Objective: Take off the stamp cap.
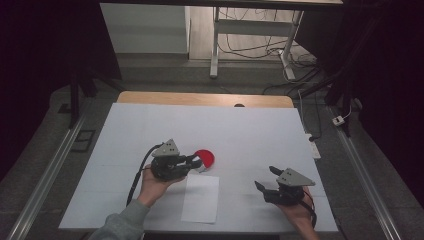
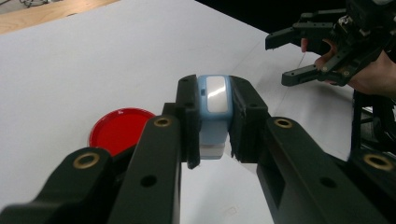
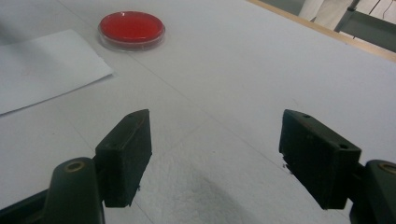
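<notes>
Left hand-held gripper (image 2: 215, 116) pinching a small pale-blue block with a white face (image 2: 215, 109), held above the white bench (image 1: 250, 135) at centre frame of the left gripper view. Red petri dish (image 2: 120, 130) at lower left there, on the bench. White paper sheet (image 1: 201, 197) just below. Right hand-held gripper (image 3: 215, 156) spread wide, nothing between.

High overhead forward-down, two close tongs-mounted views; shared red dish (image 1: 205, 158).
</notes>
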`<state>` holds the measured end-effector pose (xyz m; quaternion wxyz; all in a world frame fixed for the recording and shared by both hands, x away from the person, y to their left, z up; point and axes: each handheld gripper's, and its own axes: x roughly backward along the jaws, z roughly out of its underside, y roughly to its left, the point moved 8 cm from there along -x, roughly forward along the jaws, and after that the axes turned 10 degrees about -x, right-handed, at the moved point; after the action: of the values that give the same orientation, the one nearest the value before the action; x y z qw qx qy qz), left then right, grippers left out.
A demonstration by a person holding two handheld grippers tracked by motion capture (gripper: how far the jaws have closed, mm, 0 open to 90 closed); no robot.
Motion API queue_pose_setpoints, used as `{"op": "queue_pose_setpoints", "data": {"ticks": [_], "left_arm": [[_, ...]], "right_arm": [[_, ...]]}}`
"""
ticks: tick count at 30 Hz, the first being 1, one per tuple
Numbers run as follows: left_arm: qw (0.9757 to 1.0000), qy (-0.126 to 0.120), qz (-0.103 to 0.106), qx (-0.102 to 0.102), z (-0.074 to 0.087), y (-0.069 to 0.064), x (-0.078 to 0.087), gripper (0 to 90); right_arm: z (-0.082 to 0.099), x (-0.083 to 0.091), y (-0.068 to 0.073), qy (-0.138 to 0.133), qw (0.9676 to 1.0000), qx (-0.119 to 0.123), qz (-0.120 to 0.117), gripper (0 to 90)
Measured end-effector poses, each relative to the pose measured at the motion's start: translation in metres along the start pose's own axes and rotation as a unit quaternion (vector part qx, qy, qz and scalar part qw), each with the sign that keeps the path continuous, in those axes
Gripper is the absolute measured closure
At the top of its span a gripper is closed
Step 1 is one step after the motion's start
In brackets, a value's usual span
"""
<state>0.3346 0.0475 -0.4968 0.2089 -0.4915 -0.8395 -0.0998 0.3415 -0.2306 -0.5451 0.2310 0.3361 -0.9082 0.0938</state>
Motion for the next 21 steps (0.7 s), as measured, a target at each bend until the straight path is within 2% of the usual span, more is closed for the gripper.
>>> {"op": "queue_pose_setpoints", "data": {"ticks": [5, 11, 16, 21], "left_arm": [[1.0, -0.002, -0.001, 0.0, -0.0008, -0.0008, -0.0005, 75.3], [0.9999, -0.008, -0.003, -0.006, -0.0029, -0.0029, -0.0004, 75.3], [1.0, -0.009, -0.001, -0.002, -0.0031, 0.0001, -0.0022, 75.3], [0.9999, -0.011, -0.005, -0.002, -0.0029, 0.0018, -0.0018, 75.3]], "right_arm": [[-0.0015, 0.0011, 0.0006, -0.004, 1.0, -0.008, 0.001, 25.8], [-0.0024, 0.001, 0.0039, -0.004, 1.0, -0.006, 0.0, 26.7], [-0.0031, 0.0004, 0.0061, -0.004, 0.9999, -0.011, 0.001, 27.4], [-0.0062, -0.0002, 0.0098, -0.012, 0.9996, -0.023, -0.009, 27.5]]}}
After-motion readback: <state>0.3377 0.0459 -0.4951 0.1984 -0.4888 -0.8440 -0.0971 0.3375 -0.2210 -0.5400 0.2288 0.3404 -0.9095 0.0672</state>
